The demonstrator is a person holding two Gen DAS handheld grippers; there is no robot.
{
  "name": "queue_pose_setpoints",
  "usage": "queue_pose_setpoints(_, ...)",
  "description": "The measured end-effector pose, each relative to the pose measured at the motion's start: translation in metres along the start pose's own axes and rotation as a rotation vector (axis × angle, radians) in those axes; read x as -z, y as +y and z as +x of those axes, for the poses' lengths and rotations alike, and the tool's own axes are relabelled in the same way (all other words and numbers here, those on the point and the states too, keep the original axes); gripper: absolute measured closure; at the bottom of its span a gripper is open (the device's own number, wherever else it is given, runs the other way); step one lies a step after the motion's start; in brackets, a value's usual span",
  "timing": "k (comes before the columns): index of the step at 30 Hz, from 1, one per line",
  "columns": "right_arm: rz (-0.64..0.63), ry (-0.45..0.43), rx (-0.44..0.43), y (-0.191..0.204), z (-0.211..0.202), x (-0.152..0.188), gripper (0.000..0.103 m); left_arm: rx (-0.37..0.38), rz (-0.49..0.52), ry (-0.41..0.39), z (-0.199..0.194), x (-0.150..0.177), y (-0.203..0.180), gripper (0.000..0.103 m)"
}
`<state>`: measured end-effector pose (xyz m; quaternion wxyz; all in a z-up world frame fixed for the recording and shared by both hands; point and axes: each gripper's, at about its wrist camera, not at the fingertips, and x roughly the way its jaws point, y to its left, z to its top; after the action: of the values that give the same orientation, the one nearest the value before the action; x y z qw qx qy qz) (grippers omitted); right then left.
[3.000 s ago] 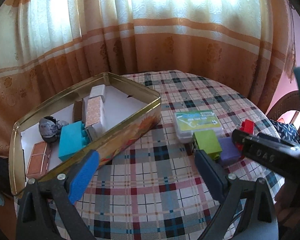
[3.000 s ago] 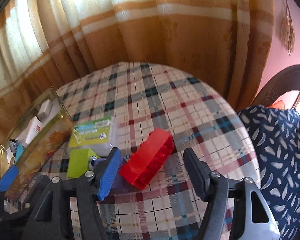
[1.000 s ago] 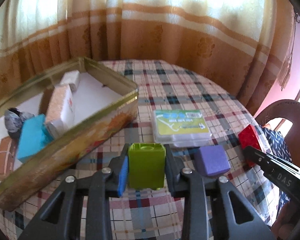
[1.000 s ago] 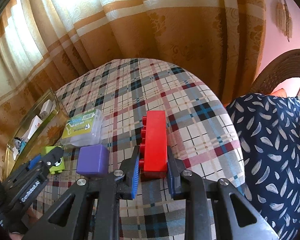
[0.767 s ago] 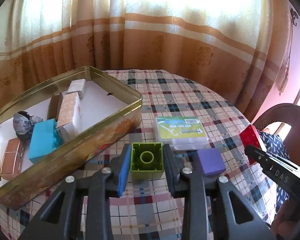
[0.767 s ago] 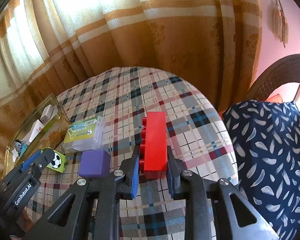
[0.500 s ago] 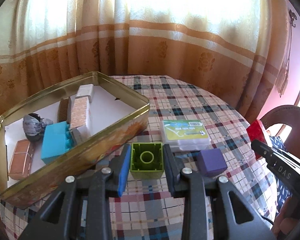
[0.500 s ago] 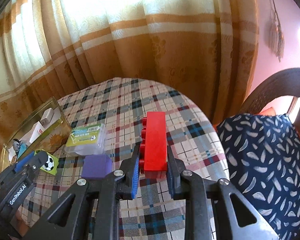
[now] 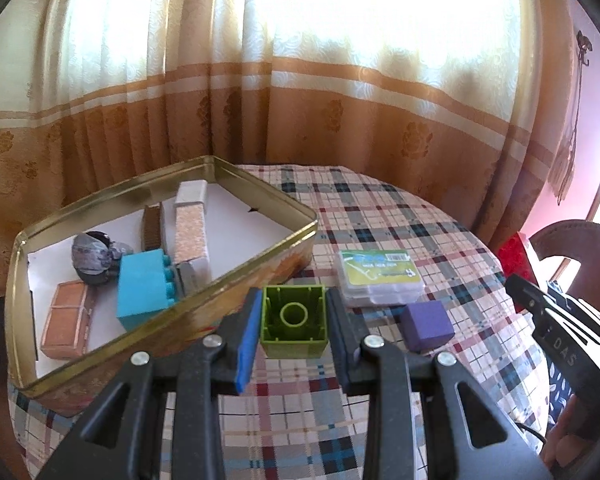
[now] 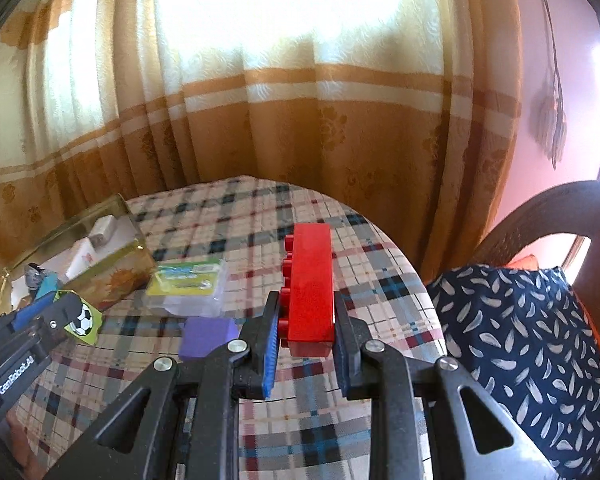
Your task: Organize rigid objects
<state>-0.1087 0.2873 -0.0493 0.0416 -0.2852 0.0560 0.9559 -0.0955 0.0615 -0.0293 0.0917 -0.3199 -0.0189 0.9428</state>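
Strong daylight comes through the curtain (image 9: 340, 60) behind the table, and in both of my wrist views its upper, pale part is blown out to pure white — no fabric pattern is readable there. The lower orange band keeps its colour. The checked tablecloth (image 9: 380, 216) is lit evenly, with soft, weak shadows. The gold tin's rim (image 9: 260, 184) shows a mild shine. The fisheye lens bends straight lines near the edges, and the corners are black. Everything looks reasonably sharp — I see no motion blur.
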Motion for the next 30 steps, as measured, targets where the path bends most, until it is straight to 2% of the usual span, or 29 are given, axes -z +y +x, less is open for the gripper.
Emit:
queue_pose_setpoints(12,-0.077,-0.041,-0.116,0.059,-0.018,-0.007,0.078,-0.041,-0.027,-0.026,-0.011,-0.004,0.028,0.072)
queue_pose_setpoints(30,-0.121,-0.052,-0.188,0.097,-0.03,-0.016,0.078,-0.023,-0.083,-0.054,-0.025,-0.013,0.052,0.072)
